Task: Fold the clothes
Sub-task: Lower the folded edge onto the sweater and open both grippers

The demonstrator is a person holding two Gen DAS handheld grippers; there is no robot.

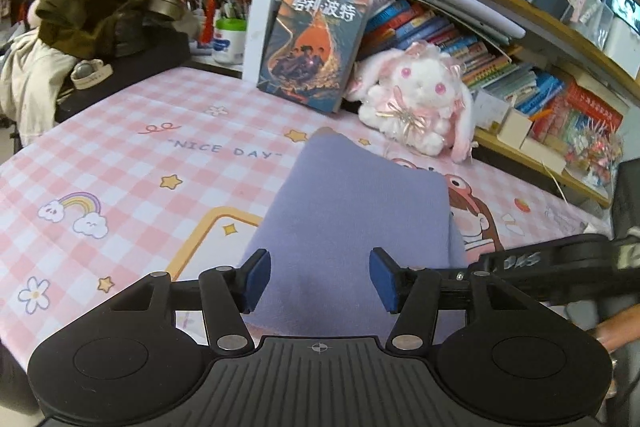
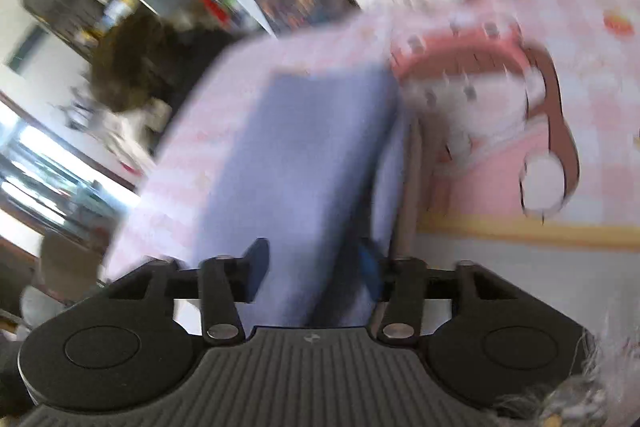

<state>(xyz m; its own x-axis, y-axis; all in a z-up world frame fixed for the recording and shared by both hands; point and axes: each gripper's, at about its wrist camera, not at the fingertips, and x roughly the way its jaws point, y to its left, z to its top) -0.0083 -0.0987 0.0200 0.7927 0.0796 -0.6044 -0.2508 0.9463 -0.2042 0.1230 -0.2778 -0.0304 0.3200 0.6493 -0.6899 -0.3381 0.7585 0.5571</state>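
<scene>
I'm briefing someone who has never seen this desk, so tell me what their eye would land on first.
First, the lavender cloth, lying folded on the pink checked mat right ahead of the open left gripper. Next, the white and pink plush rabbit sitting at the back beside a dark book propped against the shelf. The right wrist view is blurred, with the right gripper open around the same cloth.
</scene>
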